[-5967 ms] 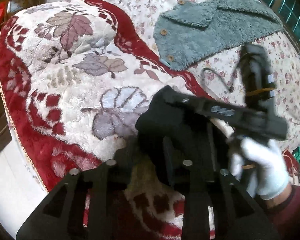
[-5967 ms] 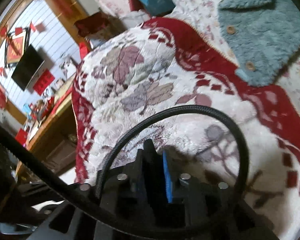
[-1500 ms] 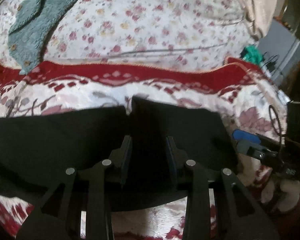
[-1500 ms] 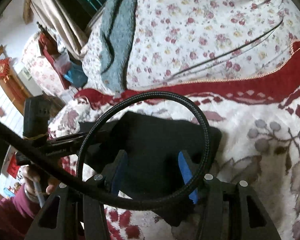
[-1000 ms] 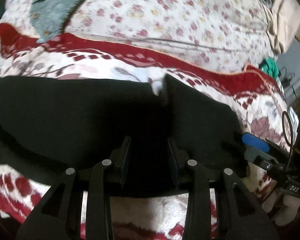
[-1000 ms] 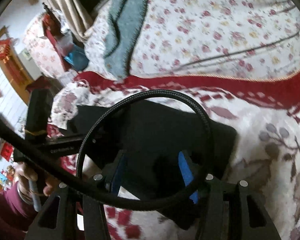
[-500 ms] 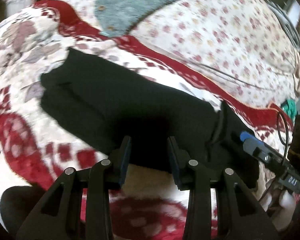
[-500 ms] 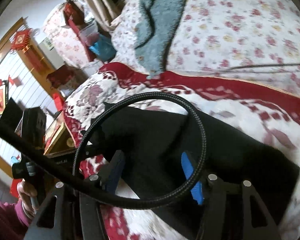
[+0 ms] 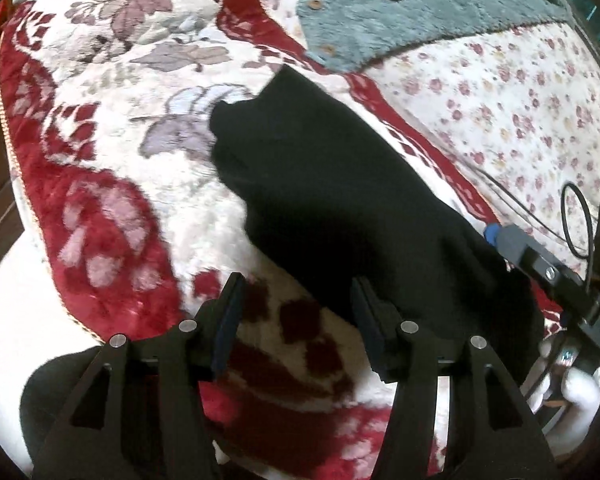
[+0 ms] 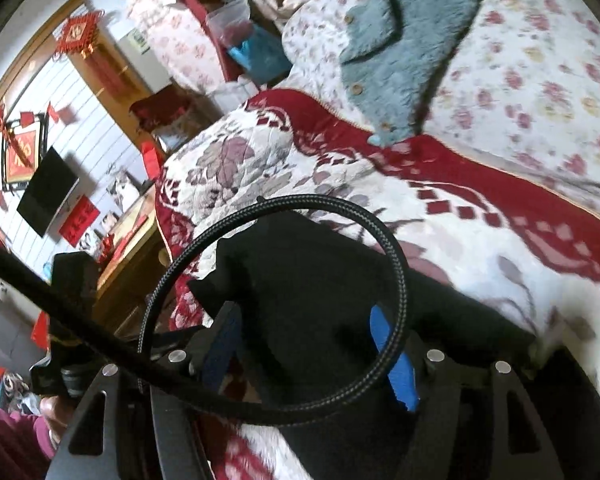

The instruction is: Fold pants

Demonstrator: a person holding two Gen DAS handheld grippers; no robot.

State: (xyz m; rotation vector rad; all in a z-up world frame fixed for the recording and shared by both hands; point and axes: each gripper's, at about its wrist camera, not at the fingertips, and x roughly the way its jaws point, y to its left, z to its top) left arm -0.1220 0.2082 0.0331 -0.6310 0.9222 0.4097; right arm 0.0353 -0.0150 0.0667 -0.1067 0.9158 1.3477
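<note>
Black pants [image 9: 332, 184] lie beyond the spread left fingers [image 9: 228, 320], seemingly between the parted right fingers [image 10: 392, 356].

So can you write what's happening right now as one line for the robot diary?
task: fold pants | pants: black, lying on red floral blanket | left gripper: open, at pants edge | right gripper: open, over pants

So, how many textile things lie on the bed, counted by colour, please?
Black: 1, the pants
Teal: 1, the fleece garment
Red and white: 1, the leaf-pattern blanket
White with small flowers: 1, the floral quilt
Total: 4
</note>
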